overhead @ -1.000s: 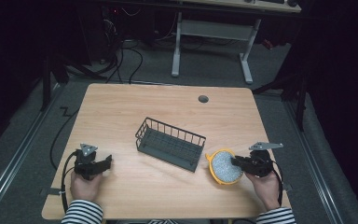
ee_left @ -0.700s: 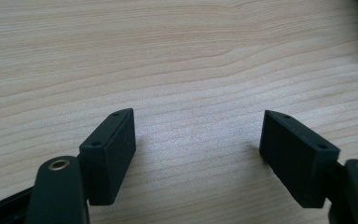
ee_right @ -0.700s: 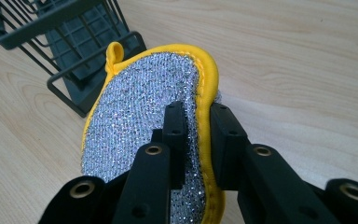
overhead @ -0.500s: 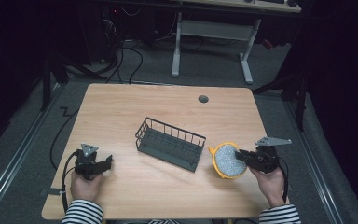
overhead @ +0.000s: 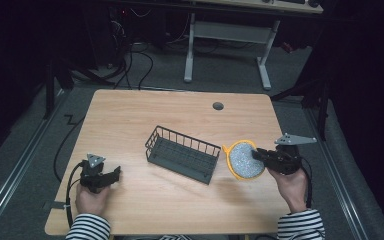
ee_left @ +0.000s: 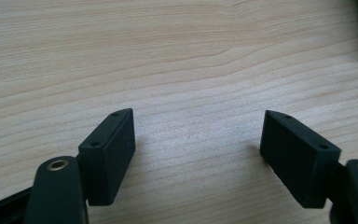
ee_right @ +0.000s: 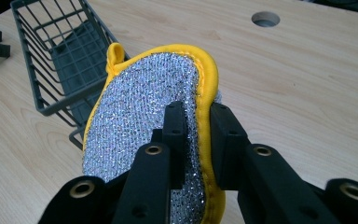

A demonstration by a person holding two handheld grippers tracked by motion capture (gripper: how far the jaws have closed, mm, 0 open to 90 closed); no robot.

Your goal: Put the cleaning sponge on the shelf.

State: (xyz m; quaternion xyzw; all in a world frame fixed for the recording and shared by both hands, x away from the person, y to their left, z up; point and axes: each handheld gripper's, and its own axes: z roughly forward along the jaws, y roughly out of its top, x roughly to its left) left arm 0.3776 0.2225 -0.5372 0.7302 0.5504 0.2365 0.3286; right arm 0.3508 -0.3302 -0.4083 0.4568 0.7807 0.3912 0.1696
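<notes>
Black jaws of the right gripper (ee_right: pixel 196 122) are pinched tight on the edge of a round scouring pad (ee_right: pixel 144 121), silver mesh with a yellow fabric border and a small hanging loop at its top. The pad stands almost on edge in the grip, held clear of the wooden table (overhead: pixel 130 120), just beside the near right end of a dark wire basket (overhead: pixel 183 154). From the high view, the right gripper (overhead: pixel 258 155) sits at the table's right side with a hand in a striped sleeve behind it.

The hold is only on the pad's rim, so the risk I would expect is slippage: the pad is soft and could fold or twist out of the jaws if swung quickly. If carried low toward the basket, its loop or border might snag the wire rim and tip or shove the light basket across the table.

Far off at the table's left, the left gripper (ee_left: pixel 198 135) rests low over bare wood, jaws spread wide with nothing between them, too distant to steady the basket.
</notes>
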